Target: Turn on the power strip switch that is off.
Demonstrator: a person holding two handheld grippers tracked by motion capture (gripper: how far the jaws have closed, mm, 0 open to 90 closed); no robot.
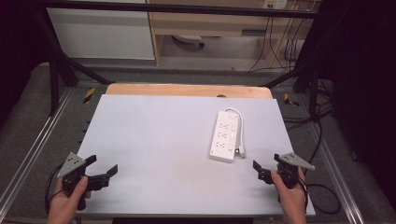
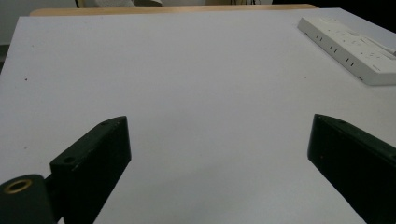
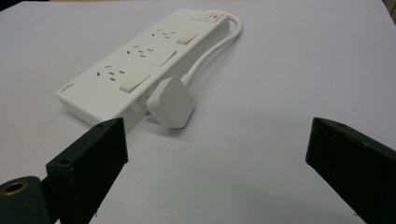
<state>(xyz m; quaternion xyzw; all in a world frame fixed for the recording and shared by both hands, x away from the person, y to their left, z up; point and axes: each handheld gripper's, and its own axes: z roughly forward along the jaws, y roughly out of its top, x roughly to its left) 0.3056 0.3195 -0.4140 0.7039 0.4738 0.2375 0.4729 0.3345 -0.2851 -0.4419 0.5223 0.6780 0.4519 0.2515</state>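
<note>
White three-socket power strip [image 1: 225,136] lying flat toward the table's [image 1: 154,140] 3 o'clock side, switch end pointing to 12 o'clock. Short cord [image 3: 211,49] looped back along its side, leaving the plug [image 3: 170,102] resting against the near end, probably to keep everything compact and within reach. At about 5 o'clock from the strip, right gripper [image 1: 266,170] held low and near, jaws spread wide and holding nothing, aimed at the plug as if readying a grasp. At roughly 7 o'clock on the table, well apart, left gripper [image 1: 102,169] also wide open, empty, seemingly on standby to steady the strip.
</note>
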